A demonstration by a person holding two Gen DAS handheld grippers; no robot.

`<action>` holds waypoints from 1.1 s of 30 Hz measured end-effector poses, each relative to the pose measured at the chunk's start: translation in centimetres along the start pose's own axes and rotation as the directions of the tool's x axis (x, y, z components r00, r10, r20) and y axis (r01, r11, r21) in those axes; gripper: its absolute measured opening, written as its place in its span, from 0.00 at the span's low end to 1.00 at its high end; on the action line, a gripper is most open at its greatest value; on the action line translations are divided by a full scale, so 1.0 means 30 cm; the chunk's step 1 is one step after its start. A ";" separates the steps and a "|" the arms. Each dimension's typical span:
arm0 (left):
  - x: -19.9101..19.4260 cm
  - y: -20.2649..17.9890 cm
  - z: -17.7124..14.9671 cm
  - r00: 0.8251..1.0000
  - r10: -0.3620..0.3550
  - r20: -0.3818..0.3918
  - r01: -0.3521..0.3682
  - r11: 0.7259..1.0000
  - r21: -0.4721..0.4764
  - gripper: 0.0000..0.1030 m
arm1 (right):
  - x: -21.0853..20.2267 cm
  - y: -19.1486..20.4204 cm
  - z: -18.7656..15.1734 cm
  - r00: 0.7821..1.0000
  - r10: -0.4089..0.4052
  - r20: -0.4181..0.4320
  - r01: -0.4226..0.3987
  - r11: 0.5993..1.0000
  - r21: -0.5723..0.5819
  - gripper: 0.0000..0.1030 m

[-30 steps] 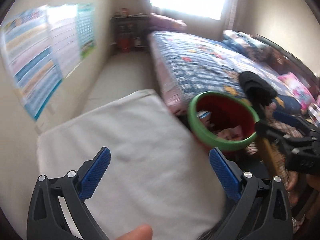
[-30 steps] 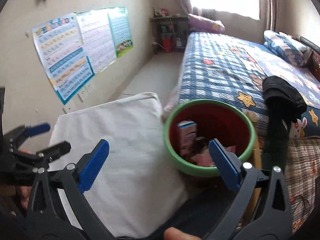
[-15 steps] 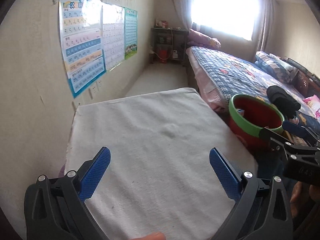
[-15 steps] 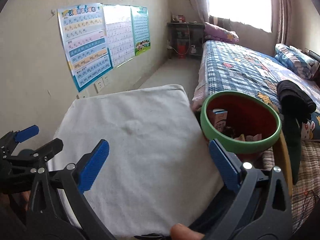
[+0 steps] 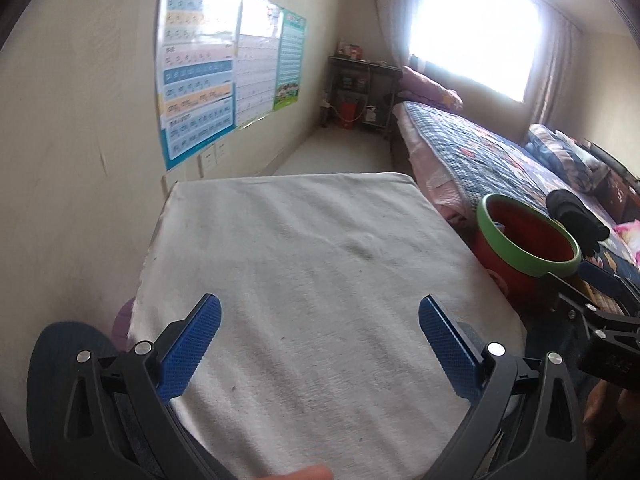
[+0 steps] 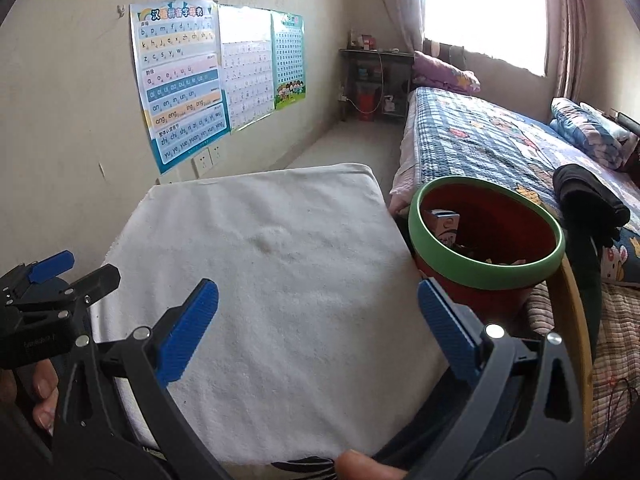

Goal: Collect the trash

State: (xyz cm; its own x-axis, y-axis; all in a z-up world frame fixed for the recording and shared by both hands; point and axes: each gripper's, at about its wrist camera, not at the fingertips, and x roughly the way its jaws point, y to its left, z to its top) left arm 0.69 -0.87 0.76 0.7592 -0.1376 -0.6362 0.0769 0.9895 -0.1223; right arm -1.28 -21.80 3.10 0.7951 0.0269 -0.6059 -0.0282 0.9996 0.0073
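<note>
A red bin with a green rim [image 6: 486, 236] stands right of a white towel-covered table [image 6: 280, 280]; it also shows in the left wrist view [image 5: 528, 240]. A small blue-and-white carton [image 6: 444, 224] and other scraps lie inside the bin. My left gripper [image 5: 320, 344] is open and empty over the near part of the towel [image 5: 312, 280]. My right gripper [image 6: 318, 336] is open and empty over the towel's near right part, beside the bin. The left gripper appears at the left edge of the right wrist view [image 6: 52, 288].
A bed with a blue patterned quilt [image 6: 500, 148] lies behind the bin, with black clothing [image 6: 588, 200] on it. Learning posters [image 6: 180, 80] hang on the left wall. A dark shelf [image 6: 372, 84] stands at the far end under a bright window.
Both grippers have swung left and back from the bin, so the towel-covered table now fills the views. Both stayed open and empty.
</note>
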 end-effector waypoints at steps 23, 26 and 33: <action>-0.036 -0.038 -0.009 0.999 -0.012 0.045 0.009 0.997 0.081 0.92 | -0.014 0.006 0.001 0.999 -0.015 0.036 0.015 1.000 0.002 0.95; -0.026 -0.031 -0.013 0.999 -0.016 0.034 0.014 0.997 0.074 0.92 | -0.003 0.012 0.000 0.999 -0.015 0.037 0.015 1.000 -0.004 0.95; -0.021 -0.025 -0.012 0.999 -0.015 0.029 0.013 0.998 0.067 0.92 | 0.006 0.016 0.000 0.999 -0.018 0.035 0.018 1.000 -0.004 0.95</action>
State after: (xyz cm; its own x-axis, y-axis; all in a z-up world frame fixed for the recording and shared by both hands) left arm -0.09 -1.53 0.99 0.7765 -0.1508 -0.6119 0.1299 0.9884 -0.0787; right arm -1.15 -21.32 2.99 0.8162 0.0094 -0.5777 -0.0162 0.9998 -0.0065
